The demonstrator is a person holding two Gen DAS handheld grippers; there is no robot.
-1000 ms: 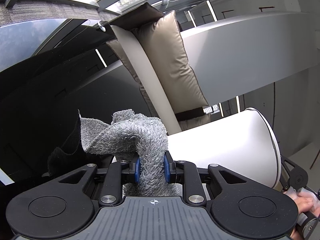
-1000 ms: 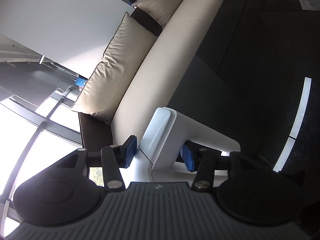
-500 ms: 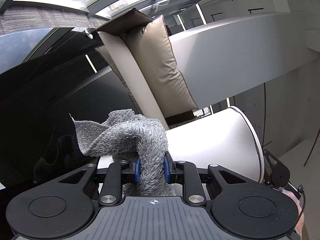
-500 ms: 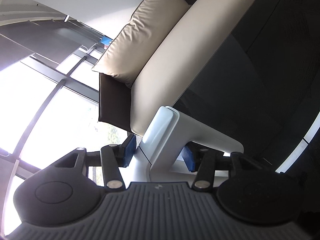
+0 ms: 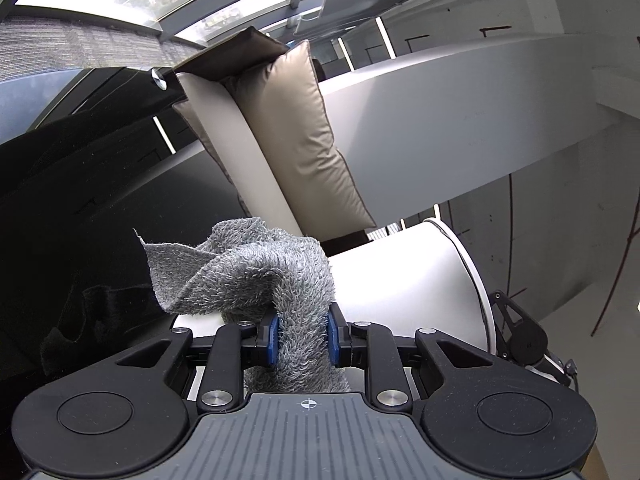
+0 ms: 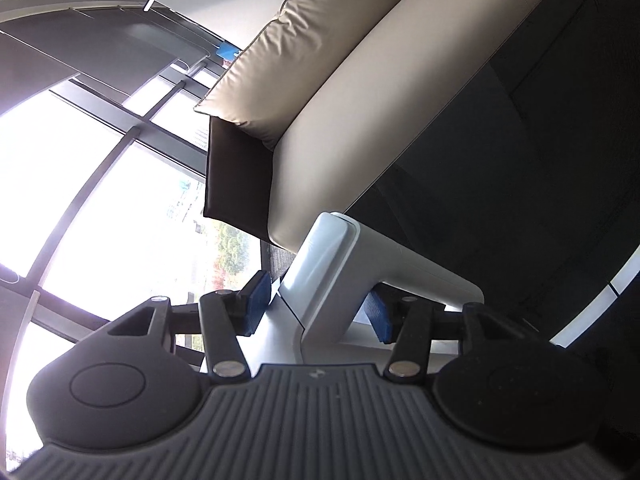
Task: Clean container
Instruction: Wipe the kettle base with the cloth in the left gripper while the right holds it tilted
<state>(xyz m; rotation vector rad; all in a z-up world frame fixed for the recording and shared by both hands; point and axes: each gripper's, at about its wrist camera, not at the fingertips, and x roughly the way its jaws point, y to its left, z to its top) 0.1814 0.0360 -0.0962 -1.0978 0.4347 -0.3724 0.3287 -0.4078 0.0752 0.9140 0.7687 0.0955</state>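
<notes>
White container (image 5: 404,284) lying on its side just beyond the left jaws, wide rim off to the right of them, smooth outer wall facing the camera. Looks rigid, thin-walled plastic, probably light, glossy enough to slip under a sideways push; inside not visible, so no telling how clean it is. In the right wrist view, a squared white handle (image 6: 332,268) of the same container sits between the right jaws, blue pads (image 6: 256,300) set either side of it: left pad apart from it with daylight showing in the gap, right pad tucked behind the handle's underside, contact not settled. Cannot tell whether the right gripper (image 6: 316,308) truly clamps or only brackets the handle. Best hold seems that handle, stiff and blocky, far surer than the curved slick wall. Left gripper (image 5: 301,338) closed tight on a grey cloth (image 5: 256,272), shaggy and soft, bunched between the pads and flopping forward over the container's wall to the left of the jaws. Limp cloth, likely to fold and drag rather than press evenly, so wiping wants the container held firm. Beyond both jaws, beige cushions (image 5: 296,136) on a pale sofa, dark glossy tabletop (image 5: 72,240) left of the left jaws, bright windows (image 6: 80,184) far left of the right jaws.
</notes>
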